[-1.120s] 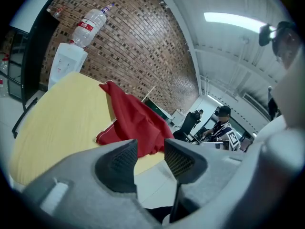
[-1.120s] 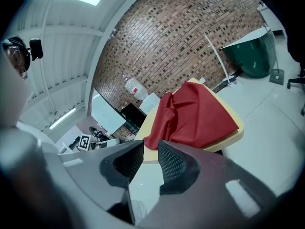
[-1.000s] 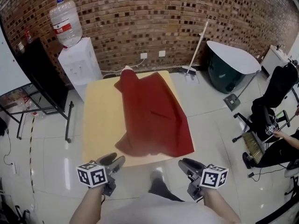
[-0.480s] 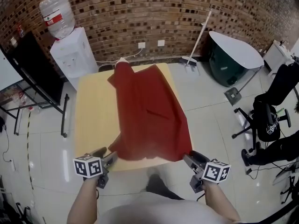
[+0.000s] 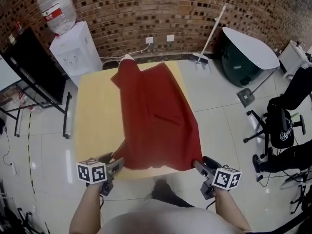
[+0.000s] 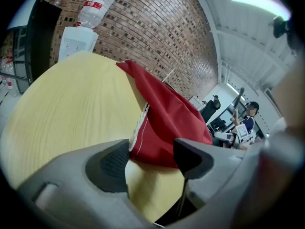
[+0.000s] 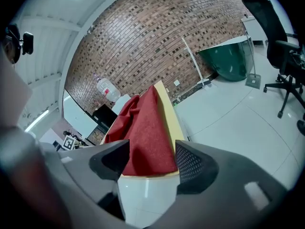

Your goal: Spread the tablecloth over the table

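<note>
**Head view: both hand-held grippers spread at the tablecloth's near corners**

Red tablecloth (image 5: pixel 156 116) lies lengthwise on the yellow surface (image 5: pixel 95 111), far edge to near edge, covering roughly the right half. Left half is bare wood. Far-left end of the cloth is bunched into a narrow fold, and there is one short crease mid-cloth. Its right edge runs close along the surface's right edge.

Left hand-held gripper (image 5: pixel 117 164) sits at the cloth's near-left corner and right hand-held gripper (image 5: pixel 197 165) at the near-right corner. Both are at the surface's near edge, angled down.

Left gripper view: left hand-held gripper (image 6: pixel 151 156) has its jaws wide apart, having just been opening. The hemmed corner of the tablecloth (image 6: pixel 167 113) shows in the gap, its hem right by the left pad, and the pads are not clamped on it. Bare surface (image 6: pixel 62 109) stretches off to the left.

Right gripper view: right hand-held gripper (image 7: pixel 151 159) likewise has its jaws spread, just been opening. The near end of the tablecloth (image 7: pixel 143 128) is framed between them, lying flat, with nothing pinched. A yellow strip of surface (image 7: pixel 167 104) shows along the cloth's right side.

Background: brick wall (image 5: pixel 146 13), water dispenser (image 5: pixel 73 50) at the far-left corner, broom (image 5: pixel 212 33) leaning on the wall, and an office chair (image 5: pixel 280 126) on the right.
</note>
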Motion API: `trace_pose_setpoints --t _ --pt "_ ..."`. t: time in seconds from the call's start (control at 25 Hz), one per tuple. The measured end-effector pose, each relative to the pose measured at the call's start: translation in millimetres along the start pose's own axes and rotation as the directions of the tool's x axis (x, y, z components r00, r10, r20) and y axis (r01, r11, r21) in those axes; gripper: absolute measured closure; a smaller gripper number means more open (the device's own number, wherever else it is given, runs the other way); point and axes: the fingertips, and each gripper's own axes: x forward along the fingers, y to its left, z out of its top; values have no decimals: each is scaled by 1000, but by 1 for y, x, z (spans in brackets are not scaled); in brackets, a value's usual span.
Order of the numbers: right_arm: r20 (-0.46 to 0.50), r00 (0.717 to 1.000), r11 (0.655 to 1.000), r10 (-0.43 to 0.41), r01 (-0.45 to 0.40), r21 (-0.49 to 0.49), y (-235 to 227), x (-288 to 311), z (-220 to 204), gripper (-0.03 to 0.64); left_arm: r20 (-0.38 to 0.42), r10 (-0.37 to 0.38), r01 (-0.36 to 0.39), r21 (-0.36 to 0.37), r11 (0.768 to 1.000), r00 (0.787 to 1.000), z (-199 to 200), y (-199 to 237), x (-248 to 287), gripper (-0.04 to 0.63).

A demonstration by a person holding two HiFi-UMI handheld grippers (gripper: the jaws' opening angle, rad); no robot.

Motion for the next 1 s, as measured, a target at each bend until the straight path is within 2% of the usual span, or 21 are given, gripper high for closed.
trace_pose_setpoints --t 0.16,0.24,0.32,0.4,0.52,0.68,1.0 --pt "-38 999 999 -20 19 -37 -2 4 -6 316 -13 12 -12 12 1000 1000 -1 2 1 304" --pt "-47 998 996 -51 48 -73 -1 6 -10 316 -38 30 -28 33 999 999 -5 2 2 353" --pt "-53 994 990 -94 88 -110 -2 7 -13 328 -73 51 -46 63 997 996 -11 1 3 434" --pt "-58 990 984 -130 122 -128 -5 7 -16 404 -98 71 -62 88 994 993 -15 1 5 511" --pt "-56 986 982 -156 148 -120 -8 7 -19 484 -111 53 -47 54 997 992 -16 0 6 569" --pt "-40 987 984 -157 153 -90 -8 3 -17 589 -103 33 -32 17 999 994 -15 -2 5 575" --pt "-22 987 982 -157 153 -109 -1 -1 -14 607 -45 10 -10 6 1000 999 -11 -7 -2 580"
